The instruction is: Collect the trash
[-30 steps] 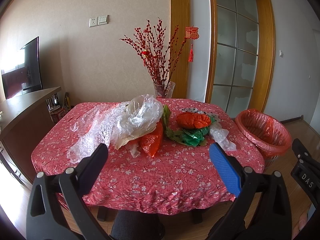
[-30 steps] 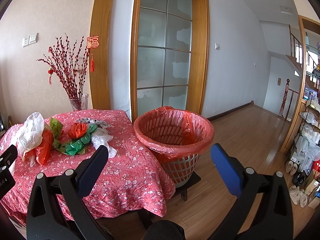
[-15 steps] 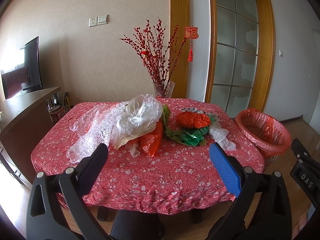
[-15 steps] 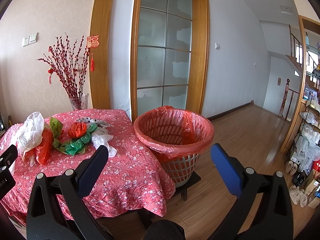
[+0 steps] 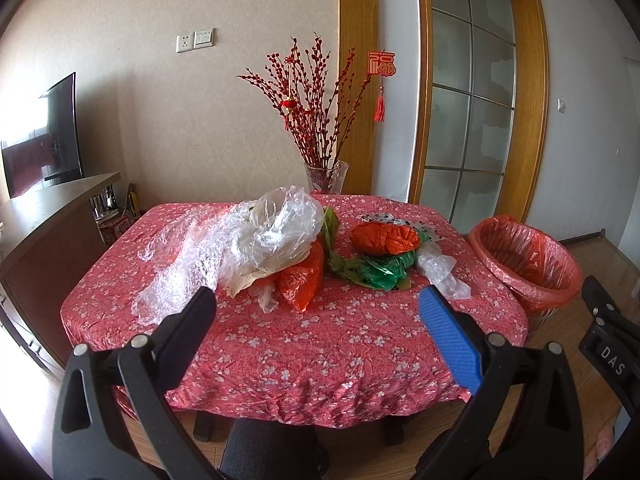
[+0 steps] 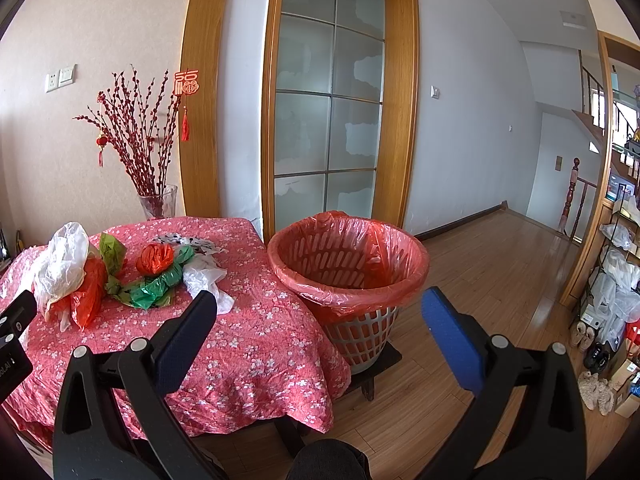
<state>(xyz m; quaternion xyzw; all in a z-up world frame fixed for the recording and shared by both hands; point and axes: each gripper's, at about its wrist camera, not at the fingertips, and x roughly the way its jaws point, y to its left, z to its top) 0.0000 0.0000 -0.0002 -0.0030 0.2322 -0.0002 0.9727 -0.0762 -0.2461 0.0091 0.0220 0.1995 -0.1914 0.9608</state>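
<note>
Worktop [image 5: 304, 344] under a red flowered cloth fills the space ahead of the left gripper [image 5: 316, 320], its near edge below and between the fingers, with bare cloth between that edge and the trash. Wooden floor [image 6: 480, 280] lies open beyond the right gripper [image 6: 320, 320]. Between the right fingers stands the waste basket [image 6: 348, 264], lined in red plastic, just beside the worktop's right edge. Clear plastic bags [image 5: 240, 248] heap up beyond the left finger; an orange bag [image 5: 304, 280] lies under them. A crumpled orange wad [image 5: 384, 238] sits on a green bag [image 5: 380, 272] ahead of the blue-padded finger. Both grippers hover level, short of the worktop, fingers spread wide and grasping nothing. Lettering "DAS" shows on the right gripper's body at the left view's edge.
</note>
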